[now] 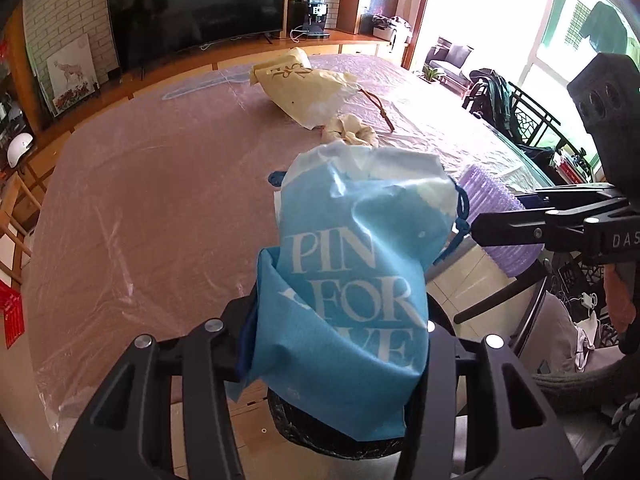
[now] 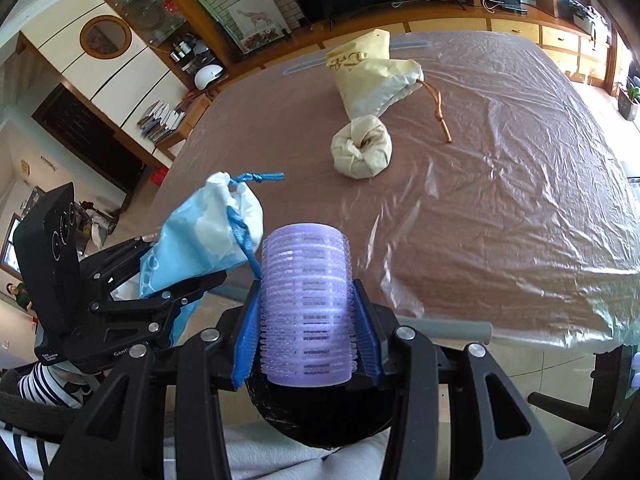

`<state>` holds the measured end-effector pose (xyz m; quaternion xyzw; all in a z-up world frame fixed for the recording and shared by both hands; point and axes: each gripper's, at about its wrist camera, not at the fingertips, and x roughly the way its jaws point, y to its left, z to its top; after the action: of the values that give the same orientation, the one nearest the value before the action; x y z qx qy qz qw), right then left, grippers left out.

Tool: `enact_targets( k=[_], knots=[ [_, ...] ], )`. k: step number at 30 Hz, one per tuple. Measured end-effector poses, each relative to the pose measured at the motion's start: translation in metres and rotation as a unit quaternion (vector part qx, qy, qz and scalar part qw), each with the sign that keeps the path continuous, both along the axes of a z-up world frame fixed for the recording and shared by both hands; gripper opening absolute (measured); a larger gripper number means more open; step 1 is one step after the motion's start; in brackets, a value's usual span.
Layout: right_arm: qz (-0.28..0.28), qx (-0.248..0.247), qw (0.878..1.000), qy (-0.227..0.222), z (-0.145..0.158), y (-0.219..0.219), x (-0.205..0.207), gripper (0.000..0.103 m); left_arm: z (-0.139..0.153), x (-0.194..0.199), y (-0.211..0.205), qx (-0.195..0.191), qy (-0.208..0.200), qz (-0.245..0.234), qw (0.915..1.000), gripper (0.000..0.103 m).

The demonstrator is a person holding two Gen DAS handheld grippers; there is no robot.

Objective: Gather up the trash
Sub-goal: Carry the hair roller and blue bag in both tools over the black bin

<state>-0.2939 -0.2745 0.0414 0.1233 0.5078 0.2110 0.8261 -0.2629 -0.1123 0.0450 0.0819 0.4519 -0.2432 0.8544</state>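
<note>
My left gripper (image 1: 340,320) is shut on a blue drawstring bag (image 1: 352,272) with white lettering, held up near the table's front edge; the bag also shows in the right wrist view (image 2: 200,244). My right gripper (image 2: 306,312) is shut on a purple ribbed hair roller (image 2: 306,304), which also shows in the left wrist view (image 1: 496,208). Both are held above a black bin (image 2: 320,416) below the fingers. A yellow drawstring bag (image 2: 372,76) and a cream crumpled wad (image 2: 362,152) lie on the table.
The table (image 2: 500,200) is covered with clear plastic over a brown cloth. A brown cord (image 2: 438,112) trails from the yellow bag. A TV (image 1: 196,8) and wooden cabinets stand behind. Dark chairs (image 1: 520,120) stand at the right side.
</note>
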Motion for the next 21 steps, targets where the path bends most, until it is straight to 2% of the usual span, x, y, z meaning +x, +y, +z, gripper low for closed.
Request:
enact_targets(
  k=[12,21],
  knots=[
    [0.004,-0.003,1.000,0.014,-0.008,-0.009,-0.034,0.042,0.000,-0.039,-0.003,0.002,0.007,-0.035,0.9994,0.049],
    [0.020,-0.011,0.999,0.032,-0.020,-0.008,-0.051,0.042,-0.021,-0.066,-0.017,0.012,0.038,-0.082,0.9959,0.049]
  ],
)
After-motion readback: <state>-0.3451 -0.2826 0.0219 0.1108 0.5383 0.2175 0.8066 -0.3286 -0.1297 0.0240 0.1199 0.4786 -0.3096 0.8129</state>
